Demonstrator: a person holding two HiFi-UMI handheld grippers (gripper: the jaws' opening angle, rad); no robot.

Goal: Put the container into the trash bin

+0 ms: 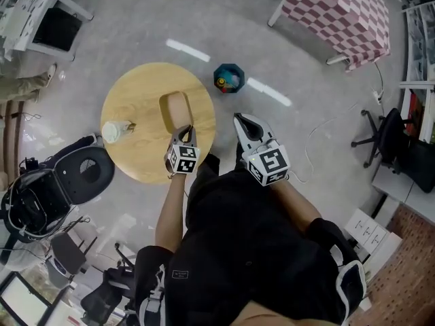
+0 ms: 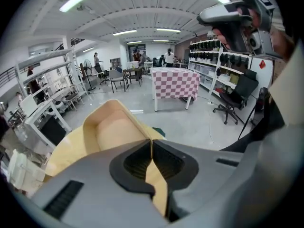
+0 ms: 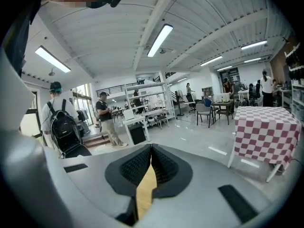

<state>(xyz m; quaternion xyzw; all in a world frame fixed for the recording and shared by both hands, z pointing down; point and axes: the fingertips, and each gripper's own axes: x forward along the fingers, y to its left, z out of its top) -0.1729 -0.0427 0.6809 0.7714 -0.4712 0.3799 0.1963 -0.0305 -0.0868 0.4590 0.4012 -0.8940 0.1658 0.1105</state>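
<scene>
Container, tan and open-topped, pinched at its rim by left gripper over round wooden table; right gripper closed on nothing; trash bin on floor just past table.

The head view looks steeply down from above the person, with the round table at centre left and the checkered table at upper right. The left gripper view sits just behind its own jaws, very close to the container, and faces across the room, with the checkered table at upper centre. The right gripper view looks about level and shows that table at its right edge.
</scene>
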